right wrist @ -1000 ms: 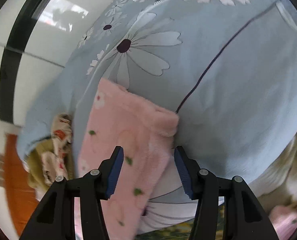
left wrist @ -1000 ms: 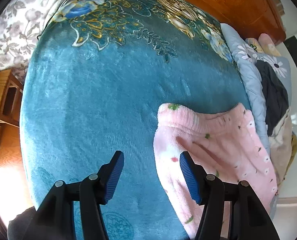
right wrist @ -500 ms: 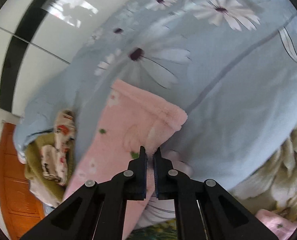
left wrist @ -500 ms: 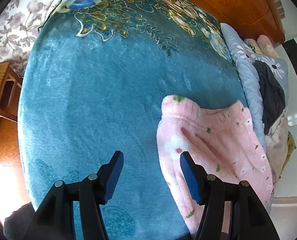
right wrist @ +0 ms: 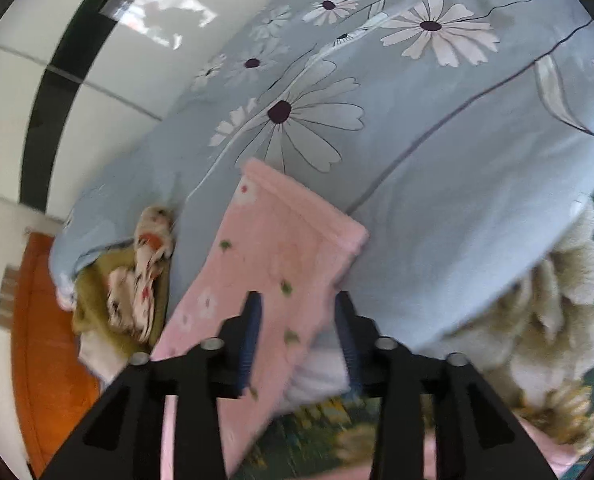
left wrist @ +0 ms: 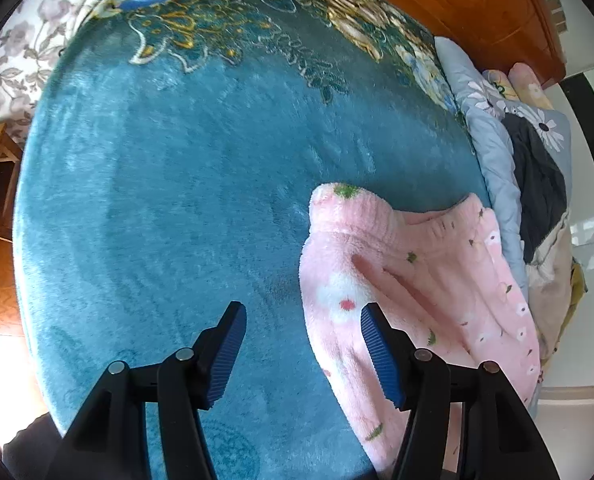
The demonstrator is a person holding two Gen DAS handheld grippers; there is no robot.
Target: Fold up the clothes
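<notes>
A wide teal blanket [left wrist: 185, 200] covers the bed, with a blue daisy quilt [right wrist: 437, 168] heaped along one side. The pink fleece trousers [left wrist: 409, 280] stretch lengthwise from the blanket onto that quilt. The right gripper [right wrist: 297, 320] is nearer, its jaws opening with the leg cuff [right wrist: 297, 224] lying loose between them. The left gripper [left wrist: 301, 340] stands apart, empty, just beside the waistband [left wrist: 353, 216].

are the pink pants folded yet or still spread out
Spread out: the pink pants lie at length on the blue blanket, waistband showing, with no fold across them.
</notes>
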